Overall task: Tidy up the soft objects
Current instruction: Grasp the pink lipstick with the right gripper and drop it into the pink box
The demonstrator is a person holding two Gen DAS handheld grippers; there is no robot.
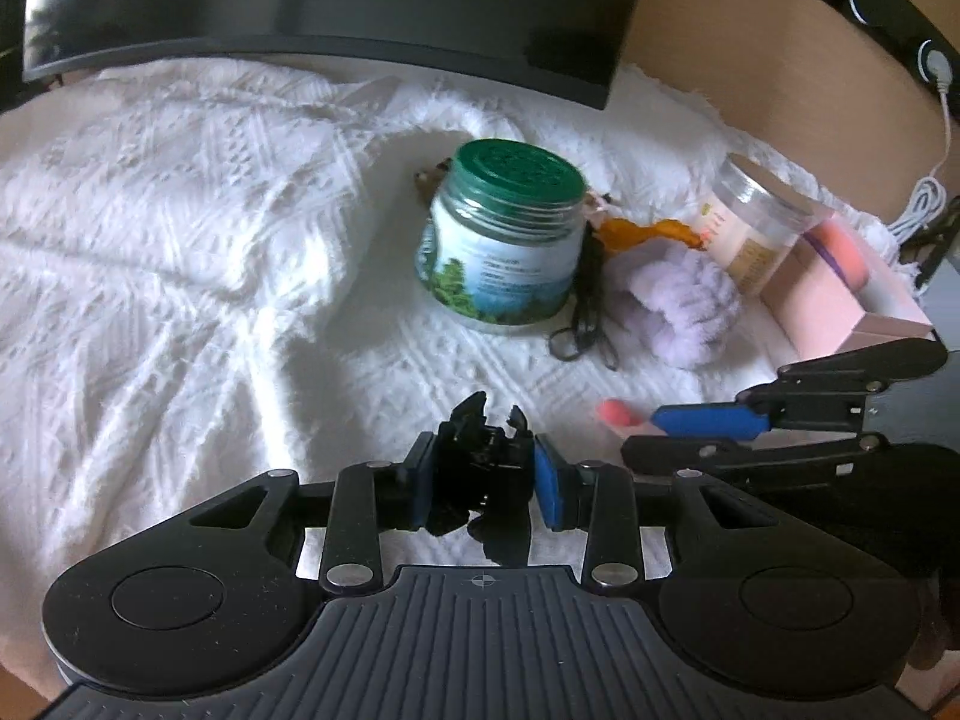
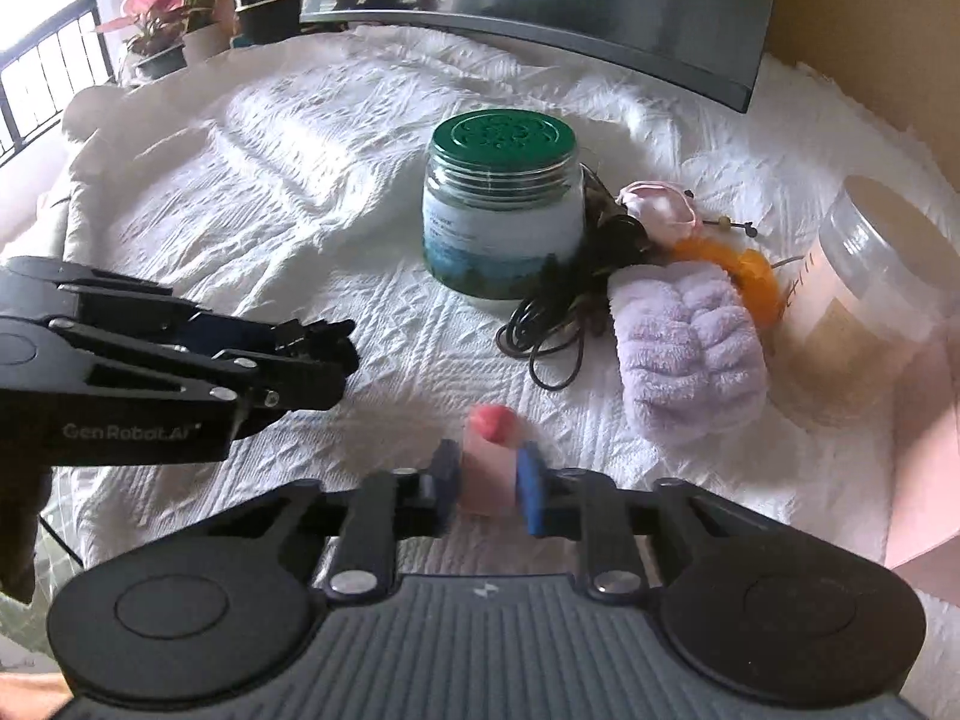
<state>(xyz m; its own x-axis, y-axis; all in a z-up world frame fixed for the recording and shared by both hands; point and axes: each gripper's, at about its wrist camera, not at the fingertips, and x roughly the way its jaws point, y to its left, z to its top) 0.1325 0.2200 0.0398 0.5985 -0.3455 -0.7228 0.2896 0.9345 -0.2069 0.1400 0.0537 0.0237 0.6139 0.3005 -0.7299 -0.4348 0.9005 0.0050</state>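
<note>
The soft things you have to organize lie together on the white bedspread [image 2: 270,192], to the right of the green-lidded jar [image 2: 503,210]. The biggest is the lilac fleece band [image 2: 690,354], thick and fluffy. It looks very light and it will squash flat under the pads, so take it at a gathered fold near its middle, not at a loose edge, or it may slip out. Touching its left side is a bunch of thin black hair ties [image 2: 540,336]. They are limp and tangled, and one loop will probably pull the others with it. Behind the band you see an orange scrunchie [image 2: 750,270] and a pale pink fabric piece [image 2: 657,204], both light and easy to crush without harm.

Your right gripper [image 2: 489,483] is clenched on a small pink piece with a coral tip [image 2: 492,420]. It seems soft, because the sides look pressed in between the blue pads, but I cannot tell what it is. Your left gripper [image 1: 483,477] is clamped on a black claw hair clip [image 1: 486,450], which is hard plastic with teeth; too much squeeze could open or break it.

Further right stand a clear plastic jar [image 2: 876,312] and a pink box [image 1: 840,294], near the band. The jars look stiff and easy to knock over, so approach the band from the front. A dark monitor [image 2: 600,0] stands at the back.
</note>
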